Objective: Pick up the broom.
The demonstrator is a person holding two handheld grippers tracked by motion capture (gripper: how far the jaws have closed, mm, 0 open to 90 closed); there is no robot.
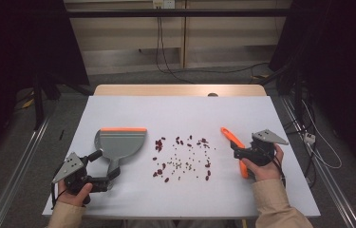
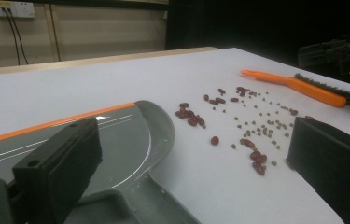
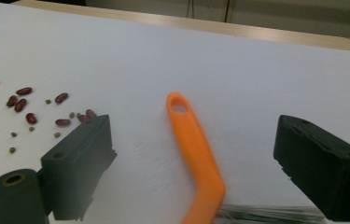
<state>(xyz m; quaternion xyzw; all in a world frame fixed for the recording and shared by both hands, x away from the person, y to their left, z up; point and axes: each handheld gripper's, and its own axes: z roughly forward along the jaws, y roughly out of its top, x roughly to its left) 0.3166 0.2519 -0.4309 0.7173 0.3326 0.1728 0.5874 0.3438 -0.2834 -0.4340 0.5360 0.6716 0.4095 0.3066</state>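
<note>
A grey dustpan with an orange lip lies at the table's left, its handle pointing toward me. My left gripper stands open with one jaw on each side of that handle, not touching it. Red and small green beans lie scattered over the middle. An orange brush lies at the right, bristles toward me. My right gripper is open around its bent handle, one jaw on each side. The left gripper view shows the beans and the brush beyond the pan.
A white sheet covers the table, and a wooden edge shows at the back. Cables run over the floor behind and to the right. Bare sheet lies beyond the beans and along the front edge.
</note>
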